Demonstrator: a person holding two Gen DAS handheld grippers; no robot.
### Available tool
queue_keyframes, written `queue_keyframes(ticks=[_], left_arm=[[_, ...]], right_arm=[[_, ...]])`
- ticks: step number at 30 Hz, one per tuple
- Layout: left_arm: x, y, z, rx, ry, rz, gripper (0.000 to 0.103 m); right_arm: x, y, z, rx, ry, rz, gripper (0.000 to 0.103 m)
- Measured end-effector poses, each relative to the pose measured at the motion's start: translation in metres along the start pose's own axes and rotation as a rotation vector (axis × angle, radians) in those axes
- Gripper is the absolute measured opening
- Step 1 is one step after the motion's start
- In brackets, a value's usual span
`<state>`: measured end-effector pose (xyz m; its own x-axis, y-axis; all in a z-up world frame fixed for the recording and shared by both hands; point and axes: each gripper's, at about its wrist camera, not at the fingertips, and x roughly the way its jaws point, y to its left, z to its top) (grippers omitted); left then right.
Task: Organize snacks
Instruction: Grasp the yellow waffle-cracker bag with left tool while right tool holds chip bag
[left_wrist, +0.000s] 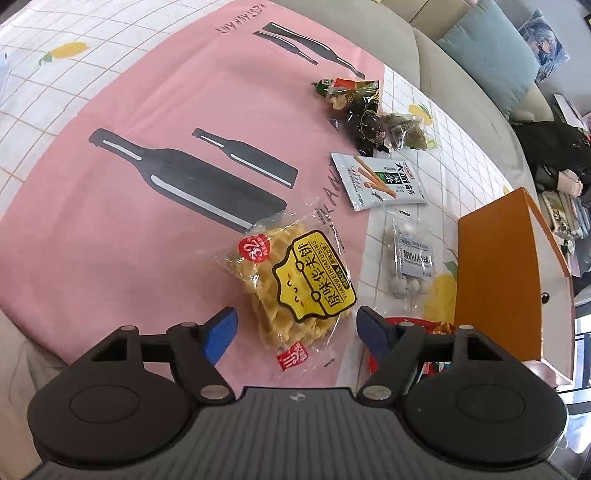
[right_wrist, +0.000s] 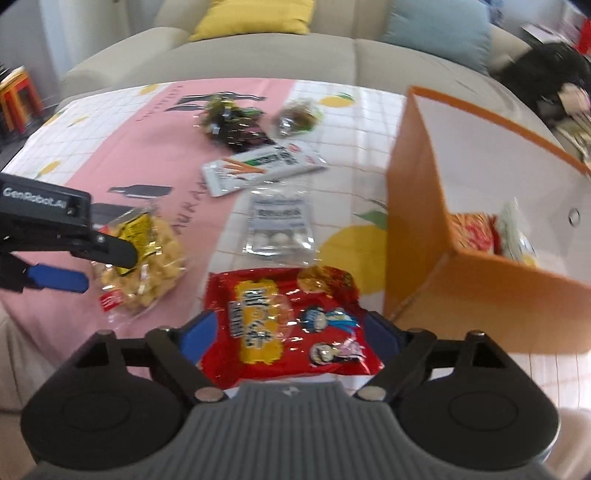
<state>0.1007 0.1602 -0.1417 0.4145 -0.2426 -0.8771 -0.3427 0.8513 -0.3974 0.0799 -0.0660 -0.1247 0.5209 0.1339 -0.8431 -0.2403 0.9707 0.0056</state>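
Note:
A clear pack of yellow waffle biscuits (left_wrist: 295, 284) lies on the pink cloth. My left gripper (left_wrist: 297, 328) stands open just over its near end, one blue pad on either side and neither touching it. In the right wrist view the same pack (right_wrist: 147, 254) lies under that gripper's fingers (right_wrist: 59, 277). A red snack pack (right_wrist: 258, 295) lies flat on the table between the wide-open jaws of my right gripper (right_wrist: 291, 332), which does not grip it. An orange box (right_wrist: 417, 236) stands open to the right, with some packs inside (right_wrist: 476, 232).
Further back lie a white stick-snack pack (right_wrist: 258, 166), a clear bag of white balls (right_wrist: 279, 225), a dark pile of small wrapped snacks (right_wrist: 232, 122) and a greenish bag (right_wrist: 299, 116). A beige sofa (right_wrist: 258, 55) with cushions stands behind the table.

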Motion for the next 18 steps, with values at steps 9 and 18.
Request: queue_keyframes(ticks=[9, 18], left_arm=[[0.017, -0.004, -0.002, 0.005, 0.019, 0.025, 0.087], [0.025, -0.013, 0.000, 0.061, -0.008, 0.048, 0.086]], right_arm=[[0.026, -0.035, -0.001, 0.184, 0.083, 0.014, 0.092], [0.040, -0.049, -0.004, 0.299, 0.106, 0.093, 0.092]])
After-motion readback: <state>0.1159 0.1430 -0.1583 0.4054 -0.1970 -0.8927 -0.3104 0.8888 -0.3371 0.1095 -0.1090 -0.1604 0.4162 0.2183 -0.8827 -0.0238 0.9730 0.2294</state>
